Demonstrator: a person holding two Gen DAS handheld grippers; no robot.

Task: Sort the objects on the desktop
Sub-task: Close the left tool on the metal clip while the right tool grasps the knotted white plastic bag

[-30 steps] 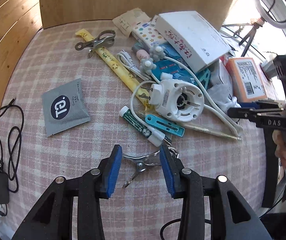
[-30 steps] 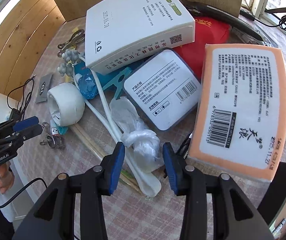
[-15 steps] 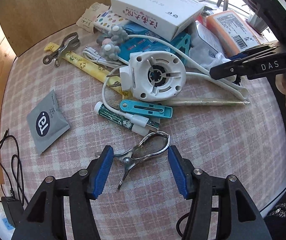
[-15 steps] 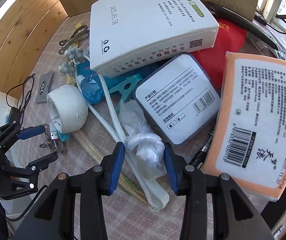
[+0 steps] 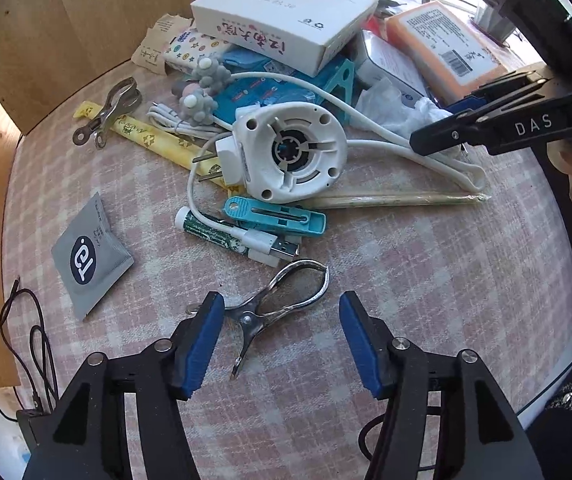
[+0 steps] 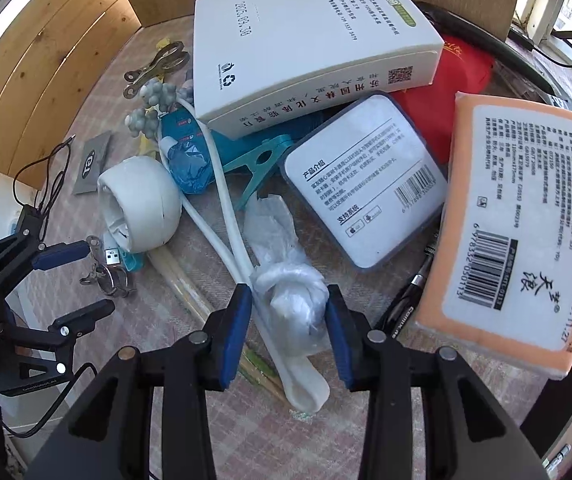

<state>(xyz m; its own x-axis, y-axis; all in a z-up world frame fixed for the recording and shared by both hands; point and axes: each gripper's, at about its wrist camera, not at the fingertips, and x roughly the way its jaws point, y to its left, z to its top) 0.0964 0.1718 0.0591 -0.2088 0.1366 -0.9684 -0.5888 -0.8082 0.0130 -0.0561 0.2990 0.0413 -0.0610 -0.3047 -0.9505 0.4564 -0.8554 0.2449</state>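
The left claw (image 5: pixel 278 330) is spread wide over a metal clip (image 5: pixel 276 304) lying flat on the table (image 5: pixel 426 272), nothing gripped; one blue pad looks to be touching the clip's hinge end, the other pad stands well clear; the right claw (image 6: pixel 288 326) is parted too, straddling a knotted plastic bag (image 6: pixel 292 298) without pinching it as far as I can tell; my guess at what goes wrong: the clip is thin, shiny and flat, so if the left claw closes across the springy loop it could squirt out sideways or pivot, and the USB plug (image 5: pixel 282 249) just beyond it could get nudged; on the right side, the white cable (image 6: pixel 230 216) runs right alongside the bag and under the pad, so closing there might snag the cable and drag the white reel (image 5: pixel 290 152) and half the pile with it; the bag is also soft, so it may just squash and slip; counts from what I can see: two metal clips (the second clip (image 5: pixel 106 110) sits far back by the yellow wrapper), one reel, one grey sachet (image 5: pixel 88 256), one teal peg (image 5: pixel 276 216), one white box (image 6: pixel 306 40), one orange pack (image 6: pixel 526 220).
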